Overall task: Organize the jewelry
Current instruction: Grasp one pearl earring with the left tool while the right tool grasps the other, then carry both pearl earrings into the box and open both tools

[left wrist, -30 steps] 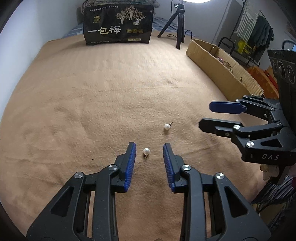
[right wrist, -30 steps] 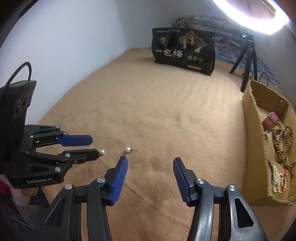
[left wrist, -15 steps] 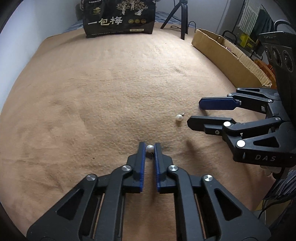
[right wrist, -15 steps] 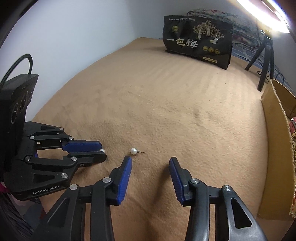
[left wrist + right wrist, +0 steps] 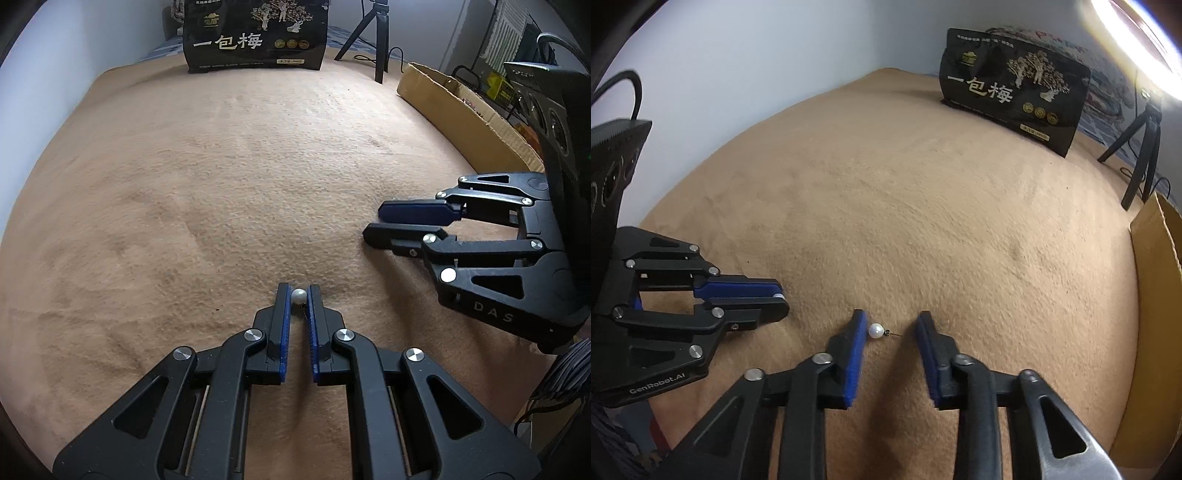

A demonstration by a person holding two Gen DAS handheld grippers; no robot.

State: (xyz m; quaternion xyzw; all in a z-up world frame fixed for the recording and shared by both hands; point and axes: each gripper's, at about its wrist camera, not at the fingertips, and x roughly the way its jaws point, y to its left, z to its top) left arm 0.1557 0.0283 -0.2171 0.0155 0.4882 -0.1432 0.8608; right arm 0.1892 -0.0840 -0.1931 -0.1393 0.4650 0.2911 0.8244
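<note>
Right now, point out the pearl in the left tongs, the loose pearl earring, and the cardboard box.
pearl in the left tongs (image 5: 298,296), left wrist view, on the bead's round top.
loose pearl earring (image 5: 875,329), right wrist view, on the bead.
cardboard box (image 5: 448,107), left wrist view, on its near outer wall.

White pearl earring (image 5: 875,329), tan blanket (image 5: 923,221)

black snack bag (image 5: 255,35) and tripod (image 5: 378,40) on tan blanket (image 5: 221,166).
</note>
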